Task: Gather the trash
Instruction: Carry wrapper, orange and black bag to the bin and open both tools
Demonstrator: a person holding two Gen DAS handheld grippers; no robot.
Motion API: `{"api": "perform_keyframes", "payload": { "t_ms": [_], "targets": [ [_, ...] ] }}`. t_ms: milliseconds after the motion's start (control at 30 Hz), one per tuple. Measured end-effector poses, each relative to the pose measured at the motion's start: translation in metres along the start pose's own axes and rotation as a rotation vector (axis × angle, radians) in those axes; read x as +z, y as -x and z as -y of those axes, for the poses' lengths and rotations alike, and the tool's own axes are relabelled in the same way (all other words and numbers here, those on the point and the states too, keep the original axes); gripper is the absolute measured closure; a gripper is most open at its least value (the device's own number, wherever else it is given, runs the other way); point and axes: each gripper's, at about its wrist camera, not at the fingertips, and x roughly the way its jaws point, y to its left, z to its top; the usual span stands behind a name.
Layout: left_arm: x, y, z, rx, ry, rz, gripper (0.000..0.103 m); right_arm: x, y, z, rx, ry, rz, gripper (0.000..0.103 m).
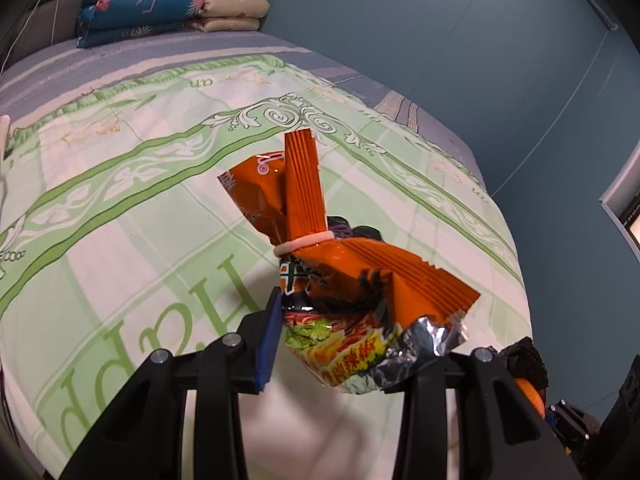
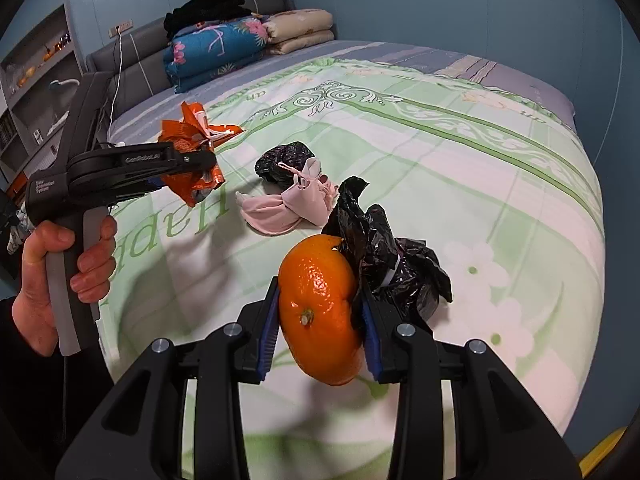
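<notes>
Left gripper point(image 1: 352, 344): jaws clenched on an orange instant-noodle wrapper point(image 1: 320, 256), held up in the air above the bed point(image 1: 120, 208).
Noodle wrapper: crumpled, cinched at its middle by a white rubber band point(image 1: 304, 243); silver lining shows at the torn lower end.
Right gripper point(image 2: 320, 320): jaws grasping an orange point(image 2: 316, 312), stem end facing the camera, with a crumpled black plastic bag point(image 2: 384, 256) pinched against the right-hand pad.
Left hand point(image 2: 48, 280): wrapped around the left gripper's grey handle, seen from the right wrist view.
Left on the bed: a second black plastic bag point(image 2: 280, 162) touching a pink cloth item point(image 2: 288, 204), both mid-mattress.
Headboard end: folded quilts point(image 2: 216, 52) stacked with dark clothing point(image 2: 208, 6) on top.
</notes>
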Motion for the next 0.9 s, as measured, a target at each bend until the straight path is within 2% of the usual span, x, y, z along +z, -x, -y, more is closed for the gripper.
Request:
{"api": "perform_keyframes", "payload": {
  "t_ms": [467, 900],
  "targets": [
    [-0.030, 0.064, 0.018, 0.015, -0.073, 0.049, 0.068, -0.016, 0.060, 0.007, -0.003, -0.006, 0.092, 0.069],
    [-0.052, 0.100, 0.058, -0.036, -0.145, 0.077, 0.068, -0.027, 0.114, 0.023, -0.047, 0.000, 0.181, 0.069]
  ]
}}
